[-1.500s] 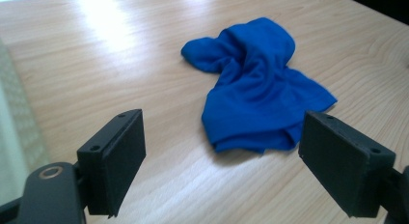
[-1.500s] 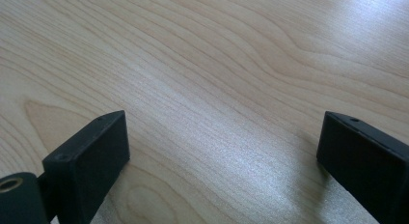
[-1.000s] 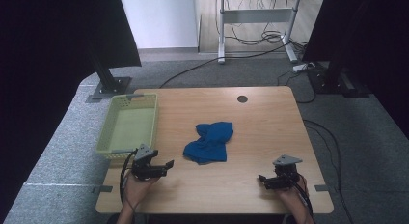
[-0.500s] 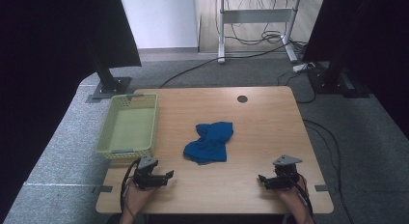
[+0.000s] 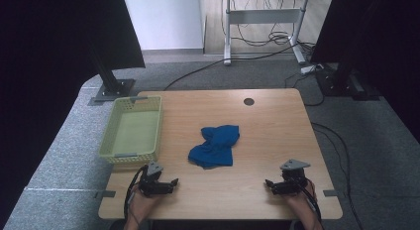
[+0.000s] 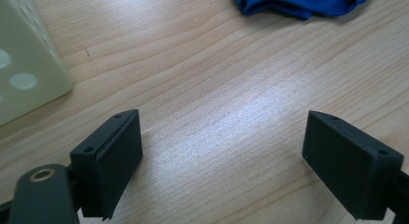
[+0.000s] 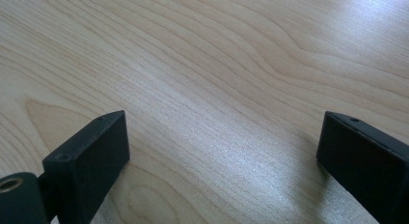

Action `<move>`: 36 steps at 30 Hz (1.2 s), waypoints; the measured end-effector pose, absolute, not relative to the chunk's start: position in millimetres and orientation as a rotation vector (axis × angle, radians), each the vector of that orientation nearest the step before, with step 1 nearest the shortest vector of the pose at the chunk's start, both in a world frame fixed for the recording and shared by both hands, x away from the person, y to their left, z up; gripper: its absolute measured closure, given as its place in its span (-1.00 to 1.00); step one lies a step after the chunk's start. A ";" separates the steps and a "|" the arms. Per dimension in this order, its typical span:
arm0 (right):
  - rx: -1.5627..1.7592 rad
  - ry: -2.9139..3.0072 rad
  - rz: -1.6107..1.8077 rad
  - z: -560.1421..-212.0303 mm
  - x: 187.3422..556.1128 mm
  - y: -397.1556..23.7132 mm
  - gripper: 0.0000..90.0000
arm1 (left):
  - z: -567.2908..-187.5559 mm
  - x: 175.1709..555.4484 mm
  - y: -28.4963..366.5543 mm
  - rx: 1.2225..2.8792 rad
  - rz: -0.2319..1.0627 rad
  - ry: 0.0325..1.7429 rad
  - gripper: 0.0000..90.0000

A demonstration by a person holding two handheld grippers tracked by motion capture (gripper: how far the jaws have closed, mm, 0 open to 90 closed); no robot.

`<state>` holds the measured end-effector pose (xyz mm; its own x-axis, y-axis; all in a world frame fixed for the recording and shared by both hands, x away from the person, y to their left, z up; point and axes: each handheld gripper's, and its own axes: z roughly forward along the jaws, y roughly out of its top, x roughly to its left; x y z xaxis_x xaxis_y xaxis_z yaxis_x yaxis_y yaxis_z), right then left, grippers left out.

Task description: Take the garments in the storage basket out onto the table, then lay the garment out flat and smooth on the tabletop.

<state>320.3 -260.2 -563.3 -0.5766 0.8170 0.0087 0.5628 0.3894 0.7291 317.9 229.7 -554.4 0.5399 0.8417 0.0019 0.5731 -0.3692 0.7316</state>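
We log both units low over the near edge of the desk (image 5: 277, 121), one in each of the person's hands.

Left hand-held gripper (image 5: 171, 183): its own view shows the two black jaws standing wide apart, with bare wood grain between them and nothing held. The jaws have just been opening a little further, with nothing between them. In the high view it sits at the near left of the desk, just in front of the pale green basket (image 5: 111, 141), jaws pointing toward the middle of the desk. A corner of the basket wall (image 6: 24, 74), with round holes in it, shows at the left of the left gripper view.

Right hand-held gripper (image 5: 270, 184): again the jaws are spread wide in its own view, bare desk (image 7: 202, 79) between them, nothing gripped or touched by the pads. In the high view it sits at the near right, jaws pointing left toward the other unit.

Blue cloth (image 5: 215, 145): it lies crumpled near the middle of the desk, between the two units and farther from the person, well apart from both. Its near edge (image 6: 299, 4) shows at the top of the left gripper view.

We find no brand, label or legible writing on the grippers, basket or cloth.
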 end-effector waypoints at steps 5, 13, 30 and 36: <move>1.198 2.301 1.002 -563.3 320.2 -260.2 -0.91 | -556.1 318.2 229.3 2.095 0.519 1.137 -0.81; 1.197 2.302 1.002 -563.3 320.2 -260.2 -0.91 | -556.6 319.5 228.7 2.108 0.511 1.141 -0.94; 1.197 2.302 1.002 -563.3 320.2 -260.2 -0.91 | -556.7 320.8 227.9 2.103 0.518 1.164 -0.97; 1.197 2.302 1.002 -563.3 320.2 -260.2 -0.91 | -554.9 321.4 228.0 2.093 0.527 1.193 -0.89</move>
<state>320.2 -260.2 -563.3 -0.5773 0.8165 0.0084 0.5624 0.3901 0.7290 321.4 228.0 -554.9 0.5022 0.8645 0.0208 0.5973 -0.3642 0.7146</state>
